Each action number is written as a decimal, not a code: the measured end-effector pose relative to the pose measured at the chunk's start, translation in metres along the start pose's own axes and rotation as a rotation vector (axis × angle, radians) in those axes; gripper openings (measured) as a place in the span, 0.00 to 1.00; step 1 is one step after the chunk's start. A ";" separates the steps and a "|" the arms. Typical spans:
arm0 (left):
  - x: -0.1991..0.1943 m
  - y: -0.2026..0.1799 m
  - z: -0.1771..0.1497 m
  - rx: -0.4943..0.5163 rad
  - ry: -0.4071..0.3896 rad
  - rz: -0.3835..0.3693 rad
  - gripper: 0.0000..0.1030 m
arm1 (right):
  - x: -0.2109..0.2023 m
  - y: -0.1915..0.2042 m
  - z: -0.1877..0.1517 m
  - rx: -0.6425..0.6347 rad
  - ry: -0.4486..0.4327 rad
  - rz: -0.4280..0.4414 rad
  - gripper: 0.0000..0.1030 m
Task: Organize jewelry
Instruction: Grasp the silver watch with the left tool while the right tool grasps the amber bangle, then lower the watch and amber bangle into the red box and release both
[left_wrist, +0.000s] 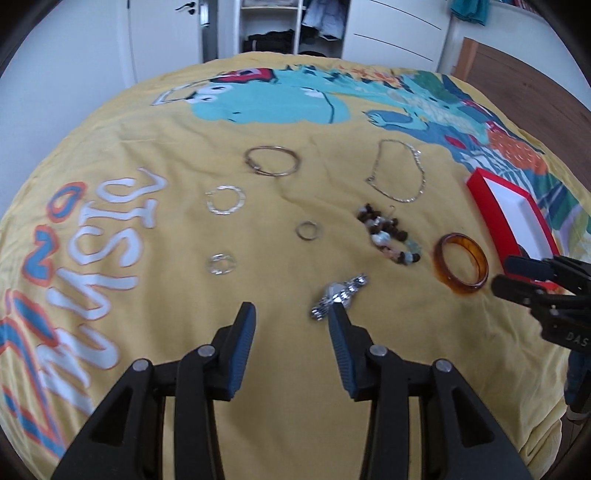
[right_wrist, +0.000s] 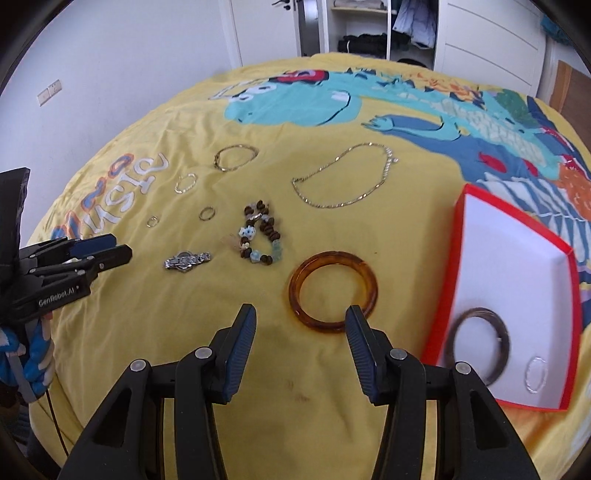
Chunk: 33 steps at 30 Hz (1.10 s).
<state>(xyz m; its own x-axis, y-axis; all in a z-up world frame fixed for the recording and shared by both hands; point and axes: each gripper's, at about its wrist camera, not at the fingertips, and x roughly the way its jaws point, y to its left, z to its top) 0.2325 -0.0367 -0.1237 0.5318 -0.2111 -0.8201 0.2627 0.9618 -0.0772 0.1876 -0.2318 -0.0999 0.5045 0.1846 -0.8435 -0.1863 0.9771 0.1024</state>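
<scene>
Jewelry lies spread on a yellow printed bedspread (left_wrist: 155, 122). My left gripper (left_wrist: 293, 314) is open and empty, its right fingertip just short of a silver watch (left_wrist: 340, 294). My right gripper (right_wrist: 301, 314) is open and empty, just in front of an amber bangle (right_wrist: 332, 291); this bangle also shows in the left wrist view (left_wrist: 461, 263). A red box with a white inside (right_wrist: 517, 266) lies at the right and holds a dark bangle (right_wrist: 480, 345) and a small silver ring (right_wrist: 535, 373). A beaded bracelet (right_wrist: 260, 238) and a chain necklace (right_wrist: 347, 177) lie beyond.
Several hoops and rings lie on the left part of the bedspread: a gold bangle (left_wrist: 272, 161), a silver hoop (left_wrist: 226, 199) and small rings (left_wrist: 307, 230) (left_wrist: 221, 263). An open wardrobe (left_wrist: 280, 29) and a door (left_wrist: 162, 33) stand behind the bed.
</scene>
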 end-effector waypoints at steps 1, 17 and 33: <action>0.006 -0.003 0.001 0.010 0.003 -0.011 0.38 | 0.008 -0.001 0.001 0.002 0.010 0.007 0.47; 0.058 -0.020 0.002 0.075 0.039 -0.071 0.38 | 0.072 -0.005 0.006 -0.011 0.081 0.072 0.36; 0.029 -0.019 -0.008 0.024 -0.002 -0.005 0.19 | 0.039 0.005 -0.004 0.053 -0.005 0.191 0.08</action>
<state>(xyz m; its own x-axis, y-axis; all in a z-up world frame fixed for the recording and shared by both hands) 0.2362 -0.0599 -0.1501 0.5320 -0.2159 -0.8187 0.2843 0.9564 -0.0675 0.2027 -0.2197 -0.1350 0.4686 0.3675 -0.8033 -0.2343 0.9285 0.2881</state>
